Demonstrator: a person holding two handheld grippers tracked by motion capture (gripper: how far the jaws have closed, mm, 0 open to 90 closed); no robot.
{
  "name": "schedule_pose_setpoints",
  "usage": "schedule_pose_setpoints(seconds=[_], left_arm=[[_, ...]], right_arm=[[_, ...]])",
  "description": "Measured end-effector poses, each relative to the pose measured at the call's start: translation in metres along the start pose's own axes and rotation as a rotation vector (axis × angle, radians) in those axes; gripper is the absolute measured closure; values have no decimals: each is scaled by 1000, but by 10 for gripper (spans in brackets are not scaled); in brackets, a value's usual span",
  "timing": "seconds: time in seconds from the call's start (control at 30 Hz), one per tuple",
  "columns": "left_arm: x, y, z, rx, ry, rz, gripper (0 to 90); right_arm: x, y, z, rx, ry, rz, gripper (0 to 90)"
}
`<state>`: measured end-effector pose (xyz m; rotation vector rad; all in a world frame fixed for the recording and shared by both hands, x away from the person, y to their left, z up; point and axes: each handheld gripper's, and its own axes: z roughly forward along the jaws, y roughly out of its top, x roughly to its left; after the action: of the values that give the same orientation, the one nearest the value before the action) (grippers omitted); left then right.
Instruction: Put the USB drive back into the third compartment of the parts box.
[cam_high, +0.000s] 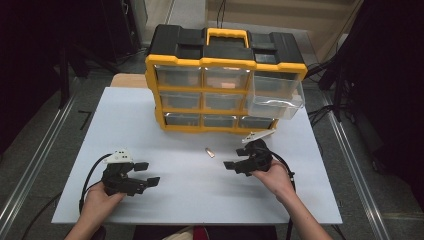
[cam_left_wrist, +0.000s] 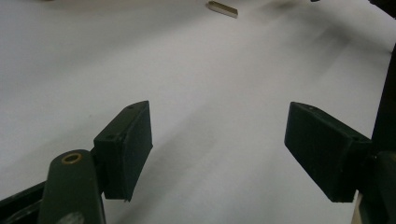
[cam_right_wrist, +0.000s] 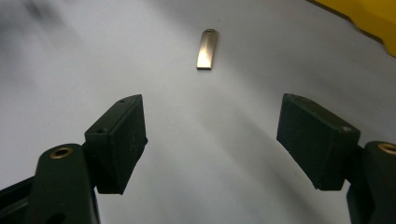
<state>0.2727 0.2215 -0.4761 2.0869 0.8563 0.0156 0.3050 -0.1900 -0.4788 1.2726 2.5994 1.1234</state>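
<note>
Here, a small metal USB stick (cam_high: 210, 152) lies flat on the white table (cam_high: 165, 120), near its middle and just in front of the yellow-and-black drawer organizer (cam_high: 225, 75). In the high view its long axis runs from about 11 o'clock to 5 o'clock. In the right gripper view the stick (cam_right_wrist: 207, 49) sits at 12 o'clock ahead of the jaws, its long axis pointing almost straight away, and the end with the small loop is the far one. The right gripper (cam_high: 234, 165) rests low over the table at about 4 o'clock from the stick, jaws spread wide with nothing between them, aimed toward it but well short of touching. The left gripper (cam_high: 146, 173) sits well apart at roughly 8 o'clock from the stick, jaws likewise released and empty. One clear drawer (cam_high: 275, 97) at the organizer's right stands pulled out.
</note>
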Motion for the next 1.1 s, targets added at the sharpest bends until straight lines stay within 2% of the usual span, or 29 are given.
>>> schedule_pose_setpoints(seconds=[0.17, 0.43, 0.6, 0.77, 0.87, 1.1], left_arm=[[0, 0, -1, 0, 5, 0, 243], [1, 0, 0, 2, 4, -1, 243], [0, 0, 1, 5, 5, 0, 243], [0, 0, 1, 7, 6, 1, 243], [0, 0, 1, 7, 5, 0, 243], [0, 0, 0, 8, 4, 1, 243]], right_arm=[[3, 7, 5, 5, 8, -12, 223], [0, 15, 14, 19, 10, 2, 223], [2, 24, 23, 27, -10, 4, 223], [1, 33, 32, 21, 8, 18, 222], [2, 38, 36, 29, -5, 5, 222], [4, 48, 48, 32, -5, 8, 228]])
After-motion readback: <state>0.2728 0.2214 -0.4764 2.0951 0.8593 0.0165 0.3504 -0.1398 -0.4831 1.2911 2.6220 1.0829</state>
